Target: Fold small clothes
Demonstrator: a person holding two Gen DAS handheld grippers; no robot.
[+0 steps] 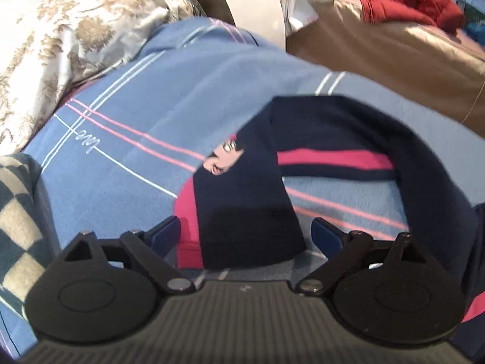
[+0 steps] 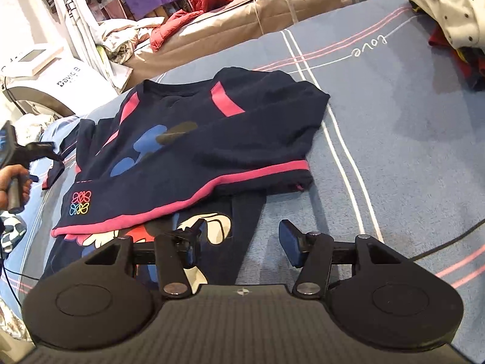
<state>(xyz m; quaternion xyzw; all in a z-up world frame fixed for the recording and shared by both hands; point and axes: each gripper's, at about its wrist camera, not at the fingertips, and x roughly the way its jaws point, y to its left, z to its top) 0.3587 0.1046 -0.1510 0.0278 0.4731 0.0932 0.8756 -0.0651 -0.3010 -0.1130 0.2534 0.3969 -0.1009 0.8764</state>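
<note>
Left gripper (image 1: 245, 233) jaws wide, navy sleeve (image 1: 251, 212) loose between them. Right gripper (image 2: 242, 242) jaws wide, empty, near sweatshirt (image 2: 212, 139) hem on bed (image 2: 394, 127).

light: bright, daylight-like | shadows: soft, under the navy garment (image 2: 194, 139) | blur: left wrist view smeared, bedspread (image 1: 127, 97) soft | right wrist view sharper | distortion: fisheye bending, dark corners in both

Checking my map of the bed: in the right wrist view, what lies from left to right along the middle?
Person's hand on the left gripper → navy sweatshirt with pink trim → white double stripe on the blue bedspread → pile of clothes.
</note>
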